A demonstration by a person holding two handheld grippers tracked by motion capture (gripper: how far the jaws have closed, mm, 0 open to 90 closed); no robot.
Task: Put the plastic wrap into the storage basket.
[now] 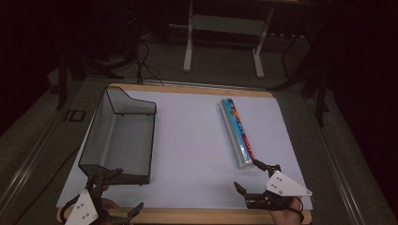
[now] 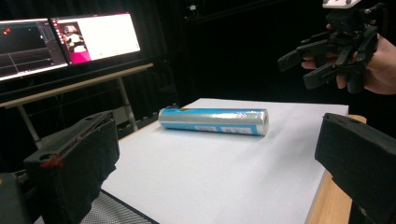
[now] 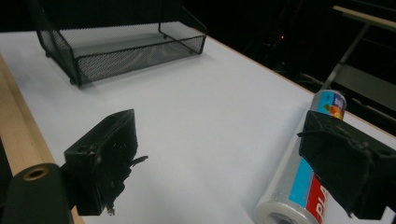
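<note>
Covering most of a wooden table (image 1: 197, 216), a white sheet (image 1: 192, 140), with bare wood showing along the near and far edges. Standing on the sheet's left side, a black wire-mesh tray (image 1: 119, 136), long axis running near to far, tall walls at its far end, nothing visible inside. Lying flat on the sheet's right side, well apart from the tray, a roll of plastic wrap (image 1: 237, 132) in a blue, red and clear printed sleeve; long axis running near to far, slightly slanted, far end leaning left toward the middle of the table, near end pointing at the right gripper. Seen from the left gripper view, the same roll (image 2: 214, 121) lying crosswise on the sheet, its label side facing the camera.

Hovering at the near right edge, the right gripper (image 1: 251, 177) held in a hand (image 1: 284, 212), jaws spread wide and holding nothing, one jaw just beside the roll's near end. From the right gripper view, the roll (image 3: 299, 184) partly behind the right-hand jaw, the tray (image 3: 119, 44) across the sheet.

Sitting at the near left corner, the left gripper (image 1: 123, 192), jaws wide apart and empty, one jaw close against the tray's near wall; contact cannot be judged.
</note>
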